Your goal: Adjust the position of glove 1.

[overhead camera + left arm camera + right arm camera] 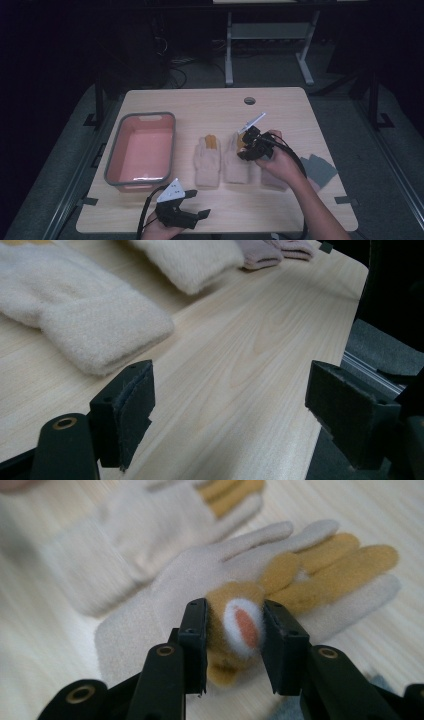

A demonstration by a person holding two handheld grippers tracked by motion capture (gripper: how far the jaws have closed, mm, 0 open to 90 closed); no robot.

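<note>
I have the right gripper (234,645) closed on the tan plush piece (235,630) that sits on the nearer cream glove (165,615). In the right gripper view its fingers (196,640) press the piece from both sides, about a third of the way open, with the white-and-orange patch facing the camera between them. I read it as a small animal-shaped pad or flap on the glove's back, though the blur keeps me from saying whether it is sewn on or loose.

What matters for the next move is how the glove lies. Its long axis runs away from me across the worktop (280,107), cuff toward the person's edge and fingertips toward the far edge, and my grip is near the fingertip end, so a lift would leave the cuff hanging lowest. In the high view this glove (235,162) lies second from the left in the row, just beside its twin (207,161), and the pink bin (141,150) stands to the left of both.

The left gripper (187,216) rests low at the near edge (wide open, nothing between its fingers (131,412)), with the twin's cuff just ahead of it. It is the nearer one to the bin, but the right already has the glove.
</note>
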